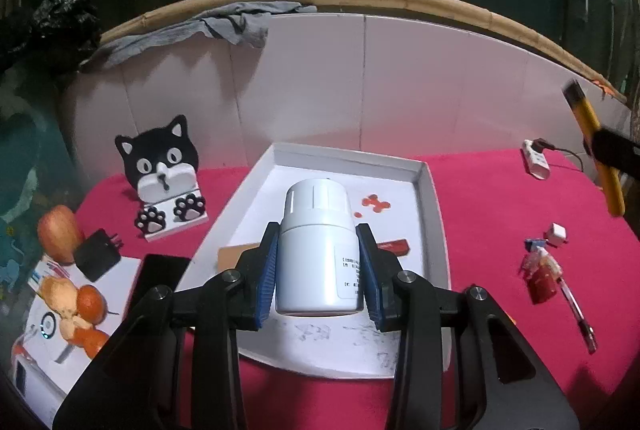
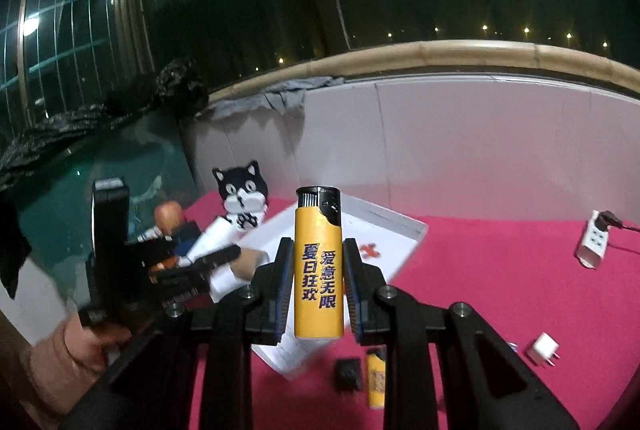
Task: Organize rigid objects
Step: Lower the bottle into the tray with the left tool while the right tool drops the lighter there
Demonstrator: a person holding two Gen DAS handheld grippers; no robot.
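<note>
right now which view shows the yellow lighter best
The right wrist view: the yellow lighter stands upright and sharp in the right gripper, its printed side readable. The left wrist view shows it only small and blurred at the right edge.

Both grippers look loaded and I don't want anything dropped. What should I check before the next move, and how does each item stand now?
1. Left gripper clamped on white bottle: ok.
2. Bottle over the white tray: ok.
3. Right gripper clamped on yellow lighter: ok, held upright.
4. Bare tray floor for both items: ok; red pieces lie toward the far end.
5. Lighter over the tray: cannot tell.
6. Second lighter on the cloth remains to be collected: not ok.
</note>
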